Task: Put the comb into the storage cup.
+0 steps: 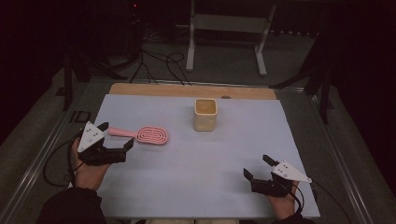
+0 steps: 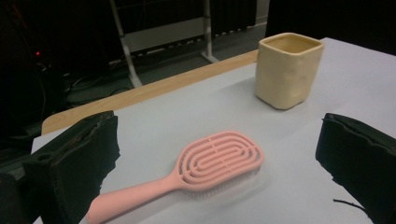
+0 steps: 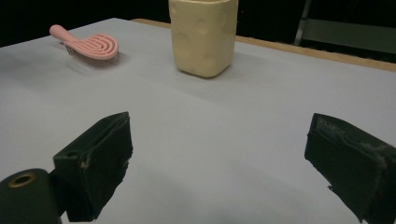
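Both pairs of fingers stand spread wide with nothing between them. From the high view, the left gripper (image 1: 114, 135) sits at about 9 o'clock on the pale sheet (image 1: 201, 177), its jaws straddling the handle end of the pink hairbrush (image 1: 145, 135) without touching it. That brush lies flat, bristles down, handle pointing toward 9 o'clock and its oval head toward 3 o'clock. In the left gripper view the hairbrush (image 2: 201, 170) lies between the two black jaws, handle nearest the camera, with the cream cup (image 2: 287, 69) standing upright beyond it at 1 o'clock. The right gripper (image 1: 258, 168) rests at about 5 o'clock on the sheet, well apart from both things. In the right gripper view the cup (image 3: 203, 35) stands at 12 o'clock and the hairbrush (image 3: 91, 45) lies far off at 10 o'clock.
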